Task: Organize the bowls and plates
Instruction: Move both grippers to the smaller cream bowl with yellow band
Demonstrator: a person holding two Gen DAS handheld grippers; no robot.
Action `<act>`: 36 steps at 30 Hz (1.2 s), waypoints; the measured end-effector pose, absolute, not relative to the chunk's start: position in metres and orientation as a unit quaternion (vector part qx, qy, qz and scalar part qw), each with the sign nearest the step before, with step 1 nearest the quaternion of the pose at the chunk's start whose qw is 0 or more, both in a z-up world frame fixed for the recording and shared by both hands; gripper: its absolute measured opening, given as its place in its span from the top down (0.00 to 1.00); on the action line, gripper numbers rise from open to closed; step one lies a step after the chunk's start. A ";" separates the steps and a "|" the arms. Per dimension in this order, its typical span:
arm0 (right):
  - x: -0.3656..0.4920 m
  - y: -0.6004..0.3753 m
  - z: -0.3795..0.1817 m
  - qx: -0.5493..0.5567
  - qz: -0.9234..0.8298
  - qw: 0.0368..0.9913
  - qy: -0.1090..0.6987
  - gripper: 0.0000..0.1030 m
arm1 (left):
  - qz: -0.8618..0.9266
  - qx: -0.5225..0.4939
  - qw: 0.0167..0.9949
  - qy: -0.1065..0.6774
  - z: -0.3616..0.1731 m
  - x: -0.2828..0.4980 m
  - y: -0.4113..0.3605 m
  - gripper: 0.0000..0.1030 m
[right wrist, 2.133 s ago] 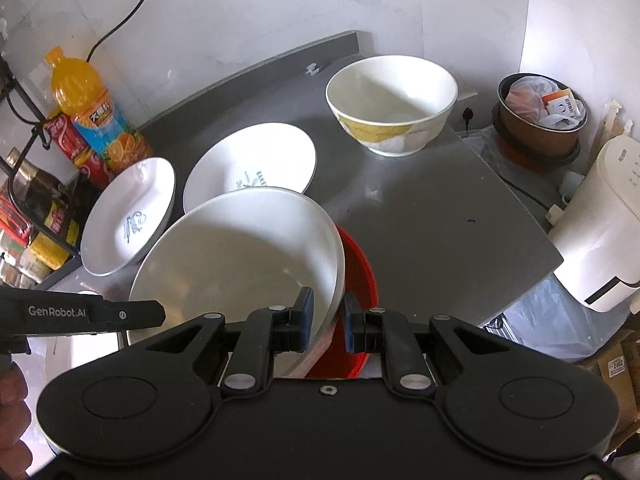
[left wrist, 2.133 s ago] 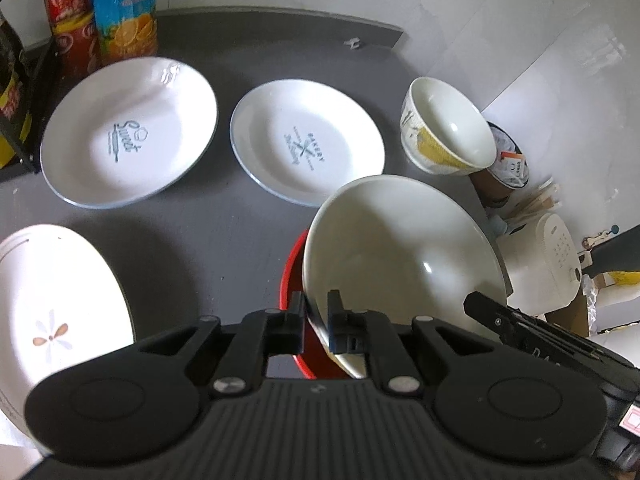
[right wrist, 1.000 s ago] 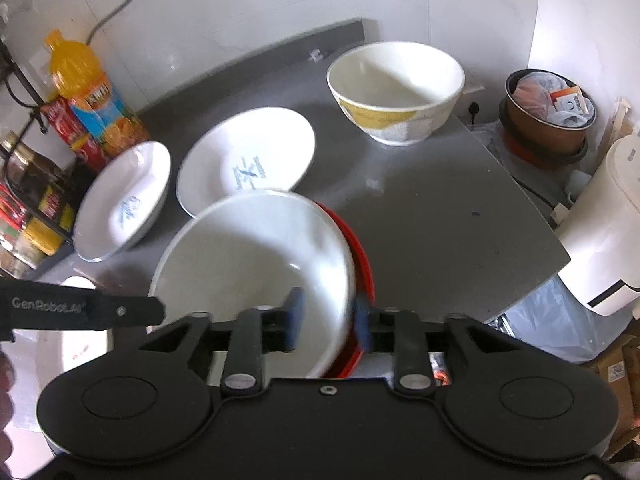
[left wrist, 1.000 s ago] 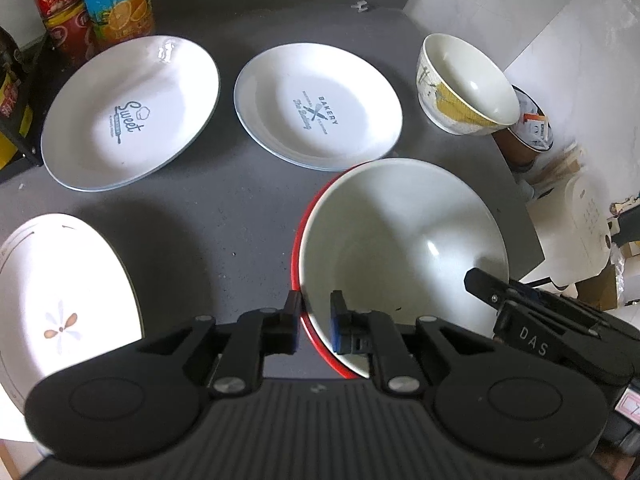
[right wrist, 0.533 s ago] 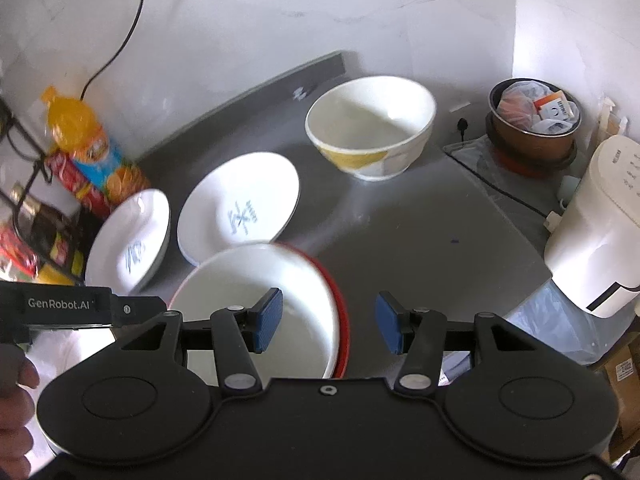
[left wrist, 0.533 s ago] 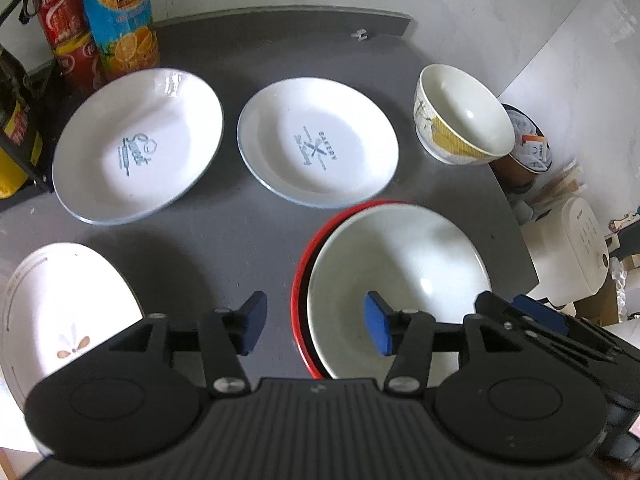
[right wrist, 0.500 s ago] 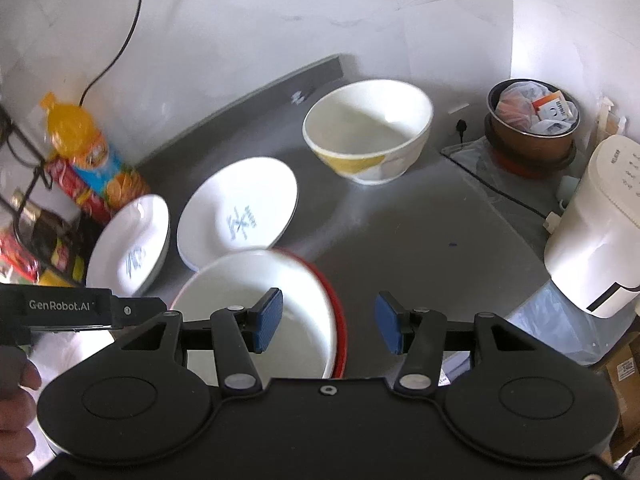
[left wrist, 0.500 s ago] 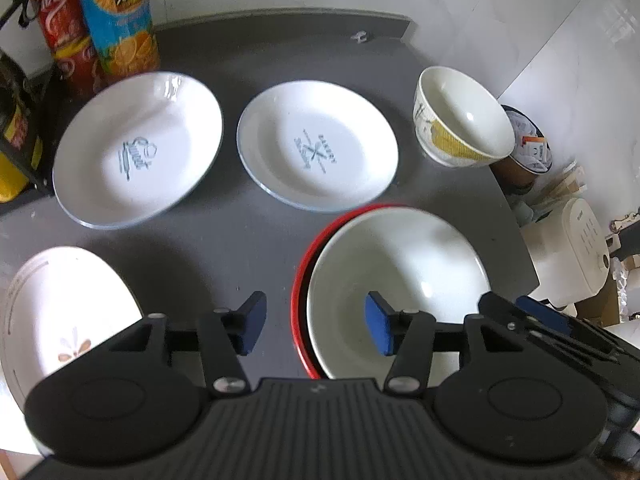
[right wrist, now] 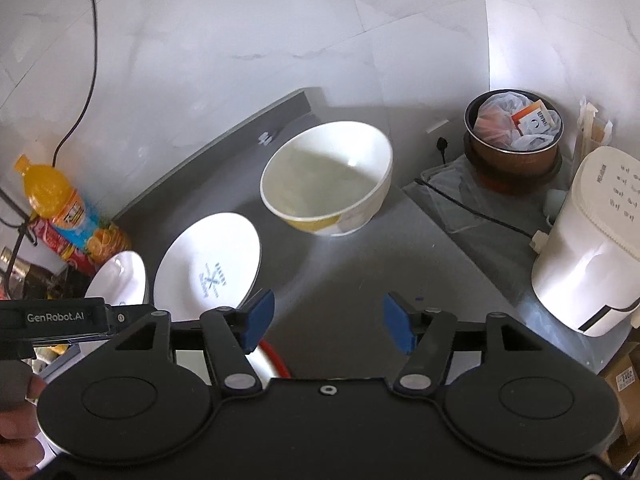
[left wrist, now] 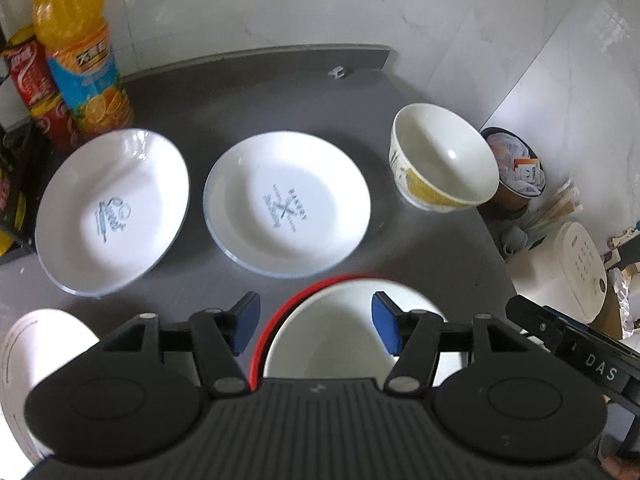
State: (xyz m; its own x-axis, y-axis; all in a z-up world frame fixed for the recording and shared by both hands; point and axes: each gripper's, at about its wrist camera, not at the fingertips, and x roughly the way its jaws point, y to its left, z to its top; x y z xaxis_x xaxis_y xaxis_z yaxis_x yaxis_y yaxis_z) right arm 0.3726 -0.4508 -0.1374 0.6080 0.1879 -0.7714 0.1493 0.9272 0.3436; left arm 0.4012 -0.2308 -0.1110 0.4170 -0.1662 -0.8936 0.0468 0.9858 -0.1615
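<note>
Grey countertop (left wrist: 420, 248) holds 3 plates, 3 bowls; marble walls (right wrist: 280, 40).

Black tool (left wrist: 316, 328) (blue pads (left wrist: 247, 322)), silver screws.

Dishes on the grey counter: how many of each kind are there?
Plates: 3, the Sweet plate, the Bakery plate, the flower plate.
Bowls: 3, the yellow-patterned bowl, the white bowl nested in the red bowl.
Total: 6.
</note>
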 end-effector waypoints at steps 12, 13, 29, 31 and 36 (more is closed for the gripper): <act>0.407 -0.477 -0.152 0.205 0.009 0.868 0.453 0.41 | -0.065 -0.060 0.845 0.527 -0.110 0.442 -0.263 0.35; 0.410 -0.479 -0.154 0.207 0.008 0.867 0.454 0.41 | -0.069 -0.060 0.846 0.525 -0.111 0.446 -0.266 0.35; 0.457 -0.517 -0.187 0.248 -0.003 0.857 0.452 0.44 | -0.062 -0.057 0.848 0.524 -0.139 0.503 -0.304 0.35; 0.463 -0.520 -0.188 0.254 -0.002 0.857 0.448 0.44 | -0.068 -0.059 0.847 0.524 -0.142 0.508 -0.308 0.36; 0.479 -0.517 -0.198 0.259 0.002 0.854 0.451 0.46 | -0.064 -0.067 0.852 0.516 -0.150 0.525 -0.319 0.38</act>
